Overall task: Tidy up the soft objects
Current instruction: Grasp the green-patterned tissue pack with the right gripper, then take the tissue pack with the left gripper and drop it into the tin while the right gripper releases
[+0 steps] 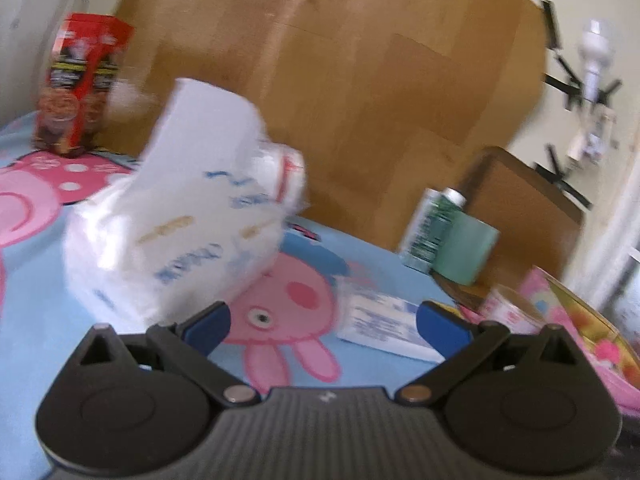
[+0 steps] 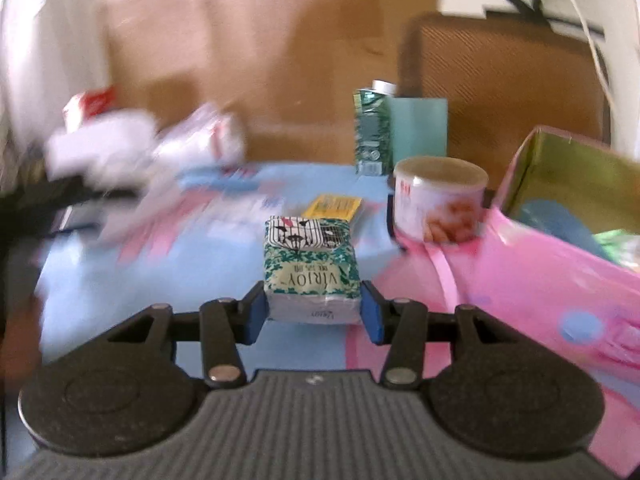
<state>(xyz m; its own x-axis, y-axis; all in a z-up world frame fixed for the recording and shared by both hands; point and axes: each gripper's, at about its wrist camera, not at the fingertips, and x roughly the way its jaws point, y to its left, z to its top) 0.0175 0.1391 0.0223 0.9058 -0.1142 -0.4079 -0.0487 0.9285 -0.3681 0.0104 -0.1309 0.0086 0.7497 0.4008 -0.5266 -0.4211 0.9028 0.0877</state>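
My right gripper [image 2: 313,312] is shut on a small green-and-white "VIRJOY" tissue pack [image 2: 310,264], held above the blue cartoon bedspread [image 2: 120,300]. A pink box [image 2: 532,280] with an open top lies just to its right. In the left wrist view my left gripper [image 1: 322,322] is open and empty. A large white tissue pack [image 1: 180,220] with a sheet sticking up lies just ahead of its left fingertip. A small flat white-and-blue pack [image 1: 384,322] lies near its right fingertip.
A red snack box [image 1: 80,84] stands at the far left. A green carton [image 1: 432,228] and teal box [image 1: 466,252] stand by the wooden headboard [image 1: 360,80]. A round snack tub [image 2: 440,200] sits beside the pink box. A yellow packet [image 2: 334,206] lies on the bedspread.
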